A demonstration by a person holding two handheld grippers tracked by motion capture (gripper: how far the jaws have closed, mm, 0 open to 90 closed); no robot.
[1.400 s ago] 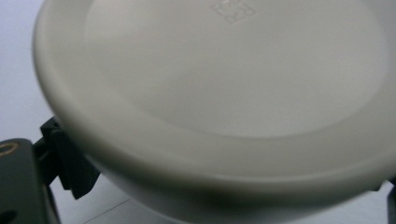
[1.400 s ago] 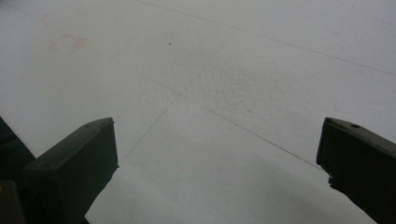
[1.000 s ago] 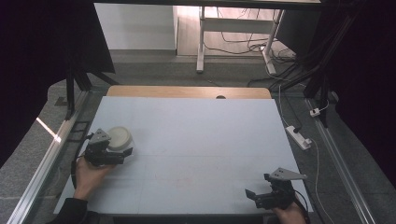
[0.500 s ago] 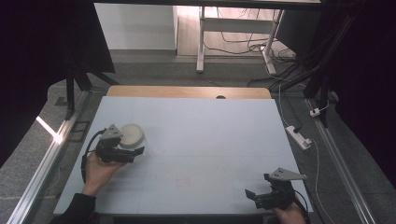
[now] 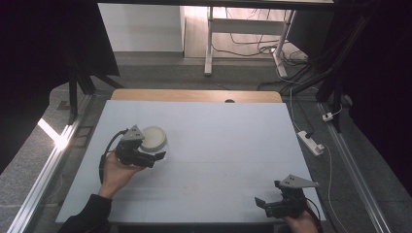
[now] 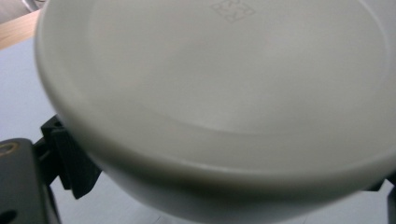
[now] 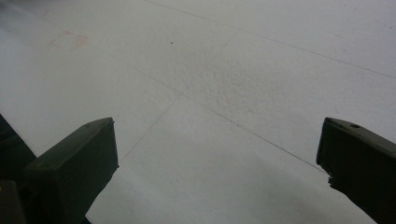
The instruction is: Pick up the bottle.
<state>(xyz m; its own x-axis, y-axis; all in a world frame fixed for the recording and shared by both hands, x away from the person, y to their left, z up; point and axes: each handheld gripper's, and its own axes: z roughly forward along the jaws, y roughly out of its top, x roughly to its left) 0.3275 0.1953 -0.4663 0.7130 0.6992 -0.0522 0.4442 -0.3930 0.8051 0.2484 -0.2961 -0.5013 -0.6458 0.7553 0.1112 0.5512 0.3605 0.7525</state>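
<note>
Left gripper (image 5: 154,156) fingers clamp the bowl (image 5: 153,138) at its rim. Looks rigid, smooth, probably ceramic: slippery, breakable, so keep the rim grip. Right gripper (image 5: 265,202) fingers wide, empty.

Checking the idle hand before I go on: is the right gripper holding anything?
No, the right gripper has its jaws spread wide apart with nothing but bare white table between them.
</note>
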